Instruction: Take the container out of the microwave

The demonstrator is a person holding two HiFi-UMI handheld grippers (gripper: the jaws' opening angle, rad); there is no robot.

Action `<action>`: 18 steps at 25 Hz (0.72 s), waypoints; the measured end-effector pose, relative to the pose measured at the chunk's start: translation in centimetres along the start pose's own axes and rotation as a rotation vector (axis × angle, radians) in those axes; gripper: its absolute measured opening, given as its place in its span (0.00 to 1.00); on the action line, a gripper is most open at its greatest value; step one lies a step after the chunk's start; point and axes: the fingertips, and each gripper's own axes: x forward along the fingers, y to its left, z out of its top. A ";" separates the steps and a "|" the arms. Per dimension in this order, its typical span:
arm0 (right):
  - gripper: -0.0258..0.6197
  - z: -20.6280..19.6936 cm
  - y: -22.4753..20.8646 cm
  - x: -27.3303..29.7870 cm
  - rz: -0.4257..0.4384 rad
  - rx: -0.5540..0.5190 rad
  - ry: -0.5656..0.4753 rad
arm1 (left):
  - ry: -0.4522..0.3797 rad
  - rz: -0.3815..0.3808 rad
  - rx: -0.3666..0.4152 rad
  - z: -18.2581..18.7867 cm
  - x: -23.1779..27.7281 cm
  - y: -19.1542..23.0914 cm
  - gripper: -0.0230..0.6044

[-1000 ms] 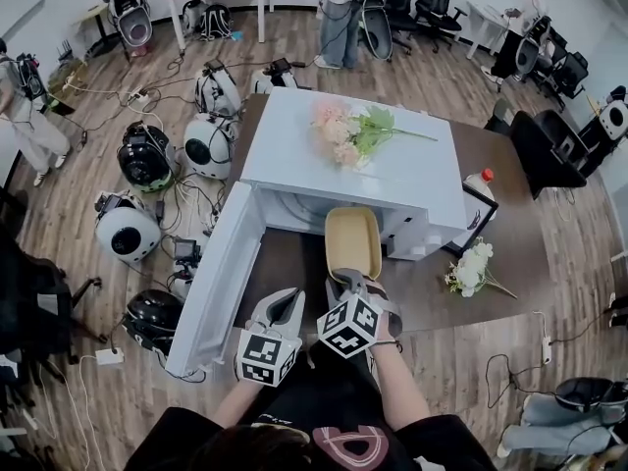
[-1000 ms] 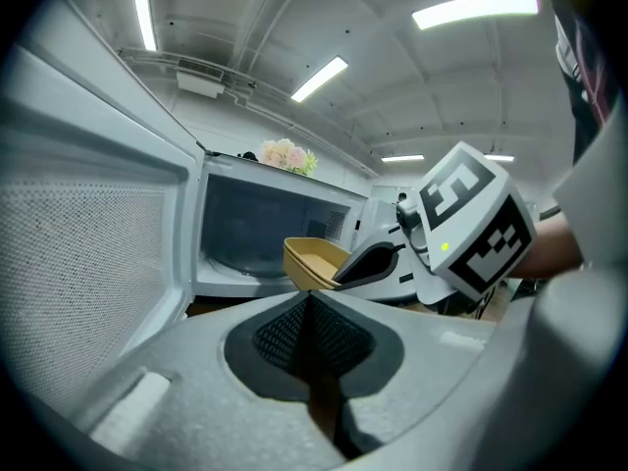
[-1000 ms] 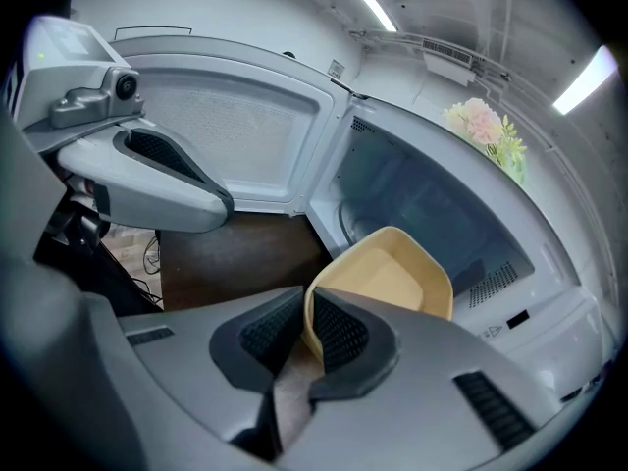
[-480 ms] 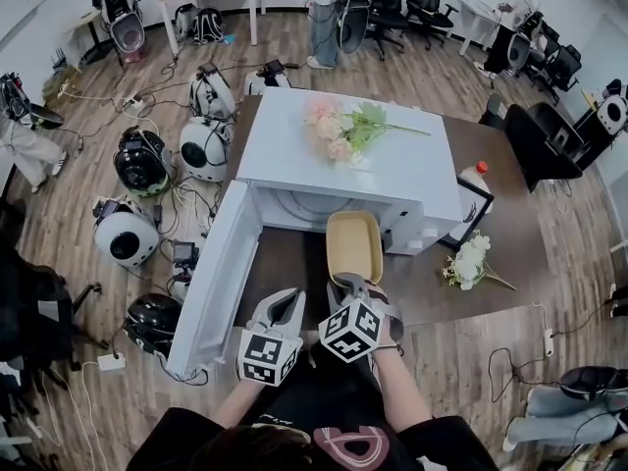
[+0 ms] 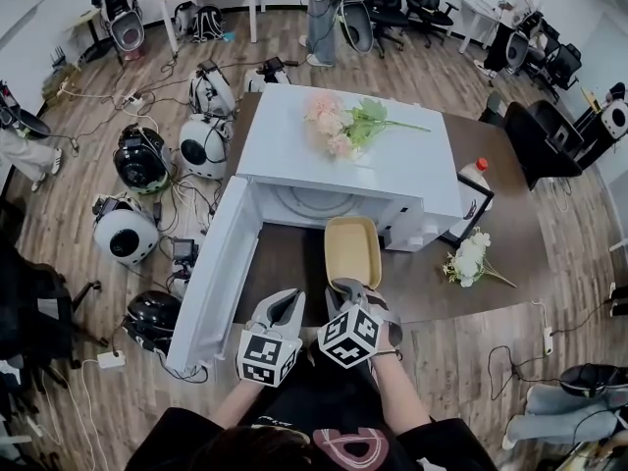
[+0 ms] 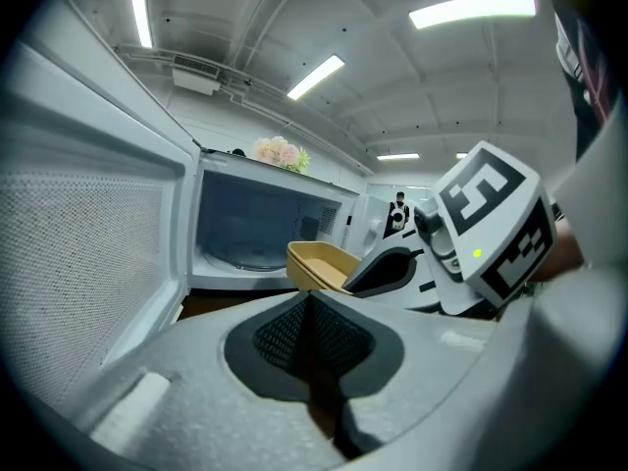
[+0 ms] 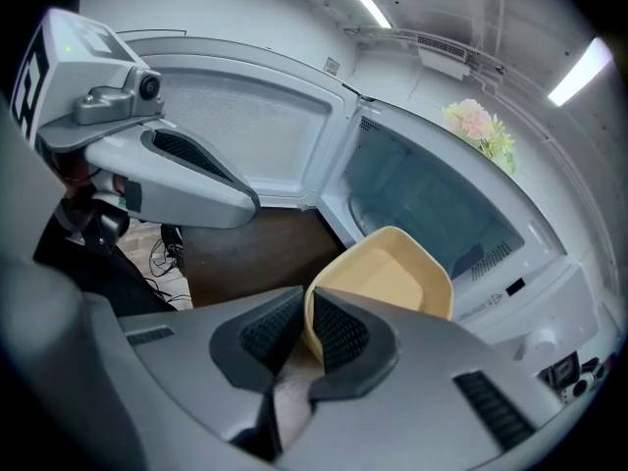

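Right hand-held gripper pitched steeply downward, its ribbed dark pads clamped on the near rim of the container. This smooth, tan, rounded-rectangular tub projects ahead of the jaws, at the open mouth of the white microwave and over the dark brown counter. Left hand-held gripper just to the left, nearly level, jaws pressed together on nothing; beyond it to the left, the open door, fine-meshed on its inner face

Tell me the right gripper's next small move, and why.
Probably lower the container onto the table. The right gripper is shut on its near rim, and the container hangs over bare table just in front of the open microwave, apparently out of the cavity.
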 end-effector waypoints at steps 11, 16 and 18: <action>0.10 -0.7 1.1 -0.8 0.015 0.019 -0.002 | 0.010 -0.013 -0.011 -0.4 0.0 -0.6 0.05; 0.10 -0.9 1.7 -1.2 0.014 0.019 -0.001 | 0.008 -0.008 -0.014 -0.5 -0.1 -0.7 0.05; 0.10 -0.9 1.8 -1.4 0.012 0.021 -0.001 | 0.007 -0.010 -0.014 -0.5 -0.2 -0.8 0.05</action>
